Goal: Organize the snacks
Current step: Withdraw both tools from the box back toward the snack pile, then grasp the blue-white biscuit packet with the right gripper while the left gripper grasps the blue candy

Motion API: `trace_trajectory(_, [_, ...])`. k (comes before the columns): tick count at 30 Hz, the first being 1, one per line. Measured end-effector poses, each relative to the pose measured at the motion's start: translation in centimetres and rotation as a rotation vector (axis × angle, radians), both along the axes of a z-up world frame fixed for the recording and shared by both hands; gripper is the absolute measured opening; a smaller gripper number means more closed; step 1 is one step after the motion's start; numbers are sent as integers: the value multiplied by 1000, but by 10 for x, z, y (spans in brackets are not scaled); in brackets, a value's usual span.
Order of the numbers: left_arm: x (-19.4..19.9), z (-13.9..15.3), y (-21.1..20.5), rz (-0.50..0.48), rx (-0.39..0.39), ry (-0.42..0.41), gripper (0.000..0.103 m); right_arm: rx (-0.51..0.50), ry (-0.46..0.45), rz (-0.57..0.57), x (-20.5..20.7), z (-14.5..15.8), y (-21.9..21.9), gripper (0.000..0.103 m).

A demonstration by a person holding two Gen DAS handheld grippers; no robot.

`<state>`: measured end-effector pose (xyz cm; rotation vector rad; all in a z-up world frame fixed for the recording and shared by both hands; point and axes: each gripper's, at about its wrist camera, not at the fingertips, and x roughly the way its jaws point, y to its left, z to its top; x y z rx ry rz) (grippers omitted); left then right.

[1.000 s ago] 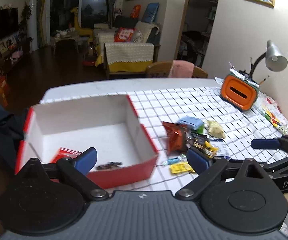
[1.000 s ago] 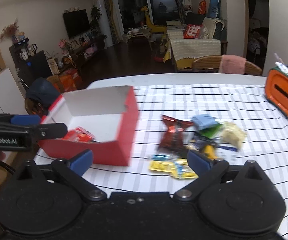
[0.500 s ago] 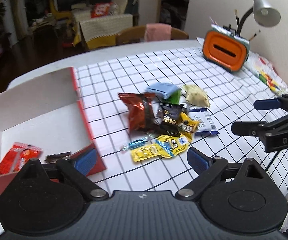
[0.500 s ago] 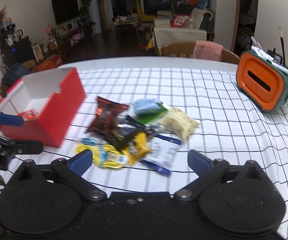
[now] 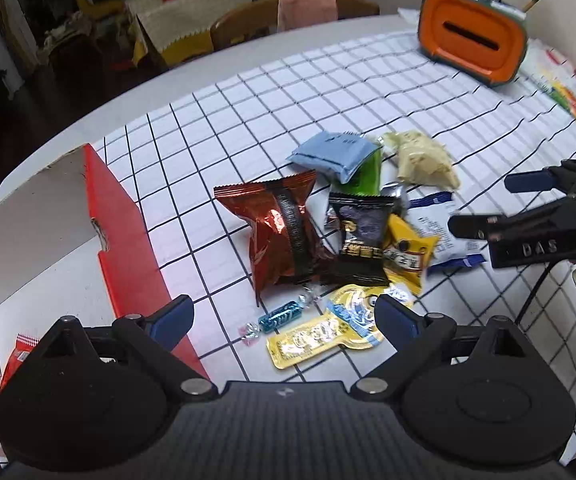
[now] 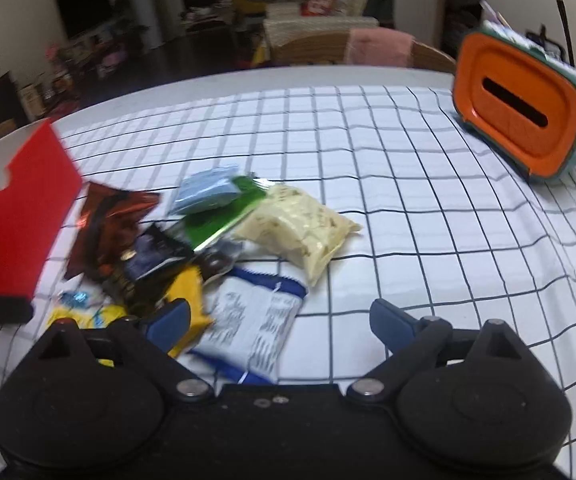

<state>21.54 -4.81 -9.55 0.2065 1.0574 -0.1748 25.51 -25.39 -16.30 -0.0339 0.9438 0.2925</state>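
Both tongs have dropped toward the snack pile since a second ago; the red box, then filling the left view, has slid to its left edge.

Left wrist view: left tongs spread wide, nothing between the pads. Snack pile sits at 12 o'clock from them, on the checked desk, just right of the red box. Nearest pieces: blue candy and yellow packet, lying between the tips, the packet's long axis running 8 to 2 o'clock. Brown-red bag behind, upright on its edge, crinkled foil. Right tongs at 3 o'clock, beside the pile's right edge.

Right wrist view: right tongs wide but closing, pads pressing nothing. White-and-blue packet lies between the tips, toward the left pad, long axis roughly 11 to 5 o'clock, flat and printed. Cream bag at 12 o'clock, puffy. The pile spreads toward 10 o'clock, the box beyond it.

Judgement: each hand is nearest its own side's piece; the right on the white packet looks likeliest next.
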Motion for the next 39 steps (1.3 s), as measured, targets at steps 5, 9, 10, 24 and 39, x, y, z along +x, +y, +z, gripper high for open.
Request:
trace_trajectory(5, [18, -7, -2, -9, 26, 54, 97, -6, 61, -25, 19, -15, 8, 91])
trace_trajectory(9, [30, -13, -1, -18, 30, 105, 97, -37, 96, -36, 26, -25, 19, 88])
trace_trajectory(10, [32, -15, -1, -24, 35, 116, 97, -49, 103, -38, 27, -27, 22, 87])
trace_trajectory(24, [62, -33, 3, -84, 117, 231, 81, -130, 71, 46, 20, -28, 38, 67])
trace_trajectory(39, [60, -57, -8, -214, 128, 333, 53, -44, 68, 125, -6, -21, 20, 46])
